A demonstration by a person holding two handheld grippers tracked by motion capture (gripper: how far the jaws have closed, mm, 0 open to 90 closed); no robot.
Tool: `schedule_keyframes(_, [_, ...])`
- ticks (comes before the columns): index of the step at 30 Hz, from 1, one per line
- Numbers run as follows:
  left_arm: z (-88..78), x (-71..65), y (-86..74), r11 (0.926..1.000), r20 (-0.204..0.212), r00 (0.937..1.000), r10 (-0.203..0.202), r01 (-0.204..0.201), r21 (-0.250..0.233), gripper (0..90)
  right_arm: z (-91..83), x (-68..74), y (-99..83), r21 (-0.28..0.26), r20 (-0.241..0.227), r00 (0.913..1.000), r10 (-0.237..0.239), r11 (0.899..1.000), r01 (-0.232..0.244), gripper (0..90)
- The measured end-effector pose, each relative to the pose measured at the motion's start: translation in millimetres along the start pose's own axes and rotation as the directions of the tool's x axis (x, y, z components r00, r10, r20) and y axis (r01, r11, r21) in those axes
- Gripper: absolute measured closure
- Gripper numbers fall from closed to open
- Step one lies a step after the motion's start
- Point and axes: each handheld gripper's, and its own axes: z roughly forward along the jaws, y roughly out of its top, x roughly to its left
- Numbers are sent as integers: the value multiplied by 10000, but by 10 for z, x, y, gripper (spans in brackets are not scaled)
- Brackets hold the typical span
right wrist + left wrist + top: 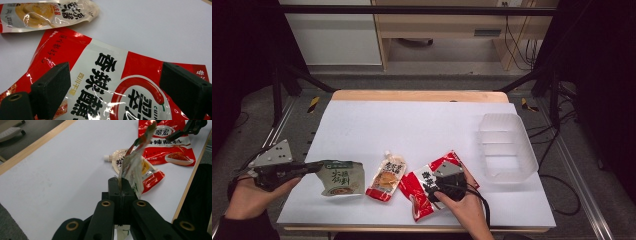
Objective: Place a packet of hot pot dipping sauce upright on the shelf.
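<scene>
My left gripper: clenched on the edge of the green pouch; in the left gripper view the pouch stands up from between my closed jaws, lifted over the near left corner of the surface.
Green pouch writing: a green band on top and large dark Chinese characters; I cannot read them surely.
My right gripper: released, jaws wide apart, low over the red pouch, one jaw at each side of its label.
Red pouch: flat on the surface, near the front edge, under my right hand.
Red pouch writing: big black Chinese characters on a white field, a red chili drawing and the small letters "CUIH".
Spout pouch: lies between the two others, beige and red, white cap pointing away from me.
Clear tray: farther right, apart from the pouches.
</scene>
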Motion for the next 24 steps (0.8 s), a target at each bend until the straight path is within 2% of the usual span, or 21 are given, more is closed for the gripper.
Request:
schedule_keyframes(3, [-60, -7, 45, 9998, -1, 9999, 117, -117, -140, 900, 4, -9, -2, 7, -19, 10000, 14, 10000, -14, 107])
schedule_keyframes(5, [-45, -15, 76, 9994, -80, 9996, 275, -277, -221, 900, -1, -8, 0, 4, 3, 10000, -2, 10000, 2, 107])
schedule_keyframes(9, [84, -80, 122, 9983, -330, 9984, 449, -460, -347, 900, -20, 6, 8, -20, -88, 10000, -17, 10000, 17, 114])
schedule_keyframes(12, [194, -109, 153, 9981, -302, 9981, 545, -553, -270, 900, -34, 29, 27, 105, -468, 9989, 60, 9999, -55, 118])
schedule_keyframes(15, [305, -186, 201, 9975, -208, 9978, 633, -639, -300, 900, -71, 49, 120, 165, -571, 9972, -478, 9987, 488, 113])
schedule_keyframes(17, [364, -235, 249, 9963, -129, 9971, 757, -761, -402, 900, -93, 51, 148, 91, -677, 9962, -544, 9984, 551, 106])
schedule_keyframes(20, [454, -288, 328, 9944, -55, 9955, 950, -951, -452, 900, -154, 51, 222, 184, -697, 9919, -1058, 9941, 1073, 109])
schedule_keyframes(24, [582, -358, 407, 9933, 209, 9933, 1134, -1129, -257, 900, -250, 5, 331, 380, -1149, 9836, -1393, 9888, 1444, 154])
